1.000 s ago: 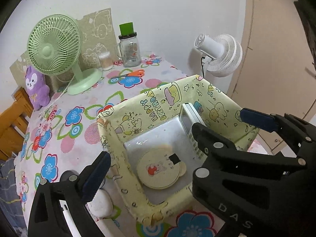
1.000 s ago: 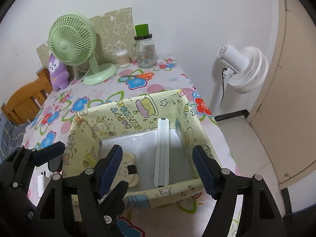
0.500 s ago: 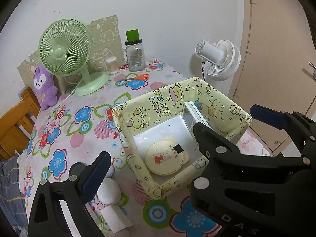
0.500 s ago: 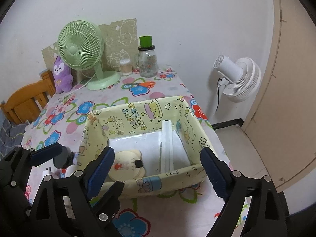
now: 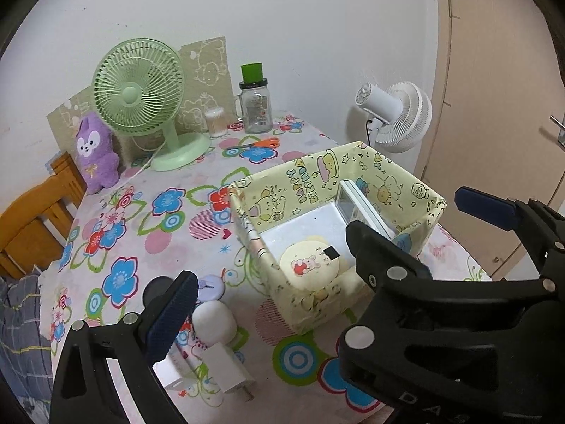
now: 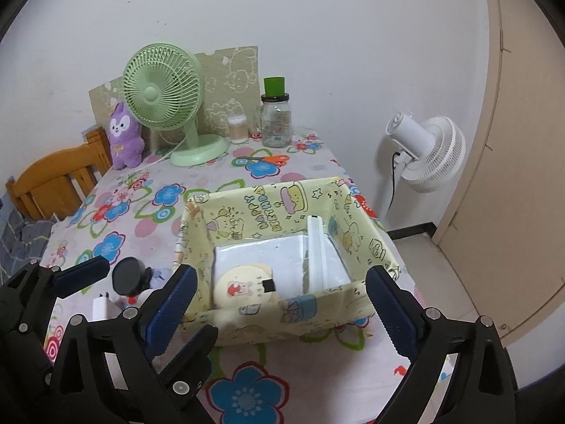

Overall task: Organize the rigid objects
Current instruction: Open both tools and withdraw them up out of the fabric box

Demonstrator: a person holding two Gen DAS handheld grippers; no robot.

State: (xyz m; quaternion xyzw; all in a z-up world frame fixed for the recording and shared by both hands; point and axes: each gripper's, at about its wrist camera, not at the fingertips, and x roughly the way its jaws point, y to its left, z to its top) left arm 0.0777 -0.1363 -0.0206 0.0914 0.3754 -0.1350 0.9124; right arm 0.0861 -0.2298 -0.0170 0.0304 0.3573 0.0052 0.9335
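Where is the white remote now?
In both views the remote stands on its edge inside the box, along its right wall, right of the round mirror.

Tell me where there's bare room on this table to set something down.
Free: the flowered cloth between the green fan and the yellow box, and the near edge in front of the box. Inside, the floor between the round mirror and white remote. Crowded: left of the box, around the white charger.

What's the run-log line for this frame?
left gripper: open, empty | right gripper: opening, empty | box: holds remote, round mirror
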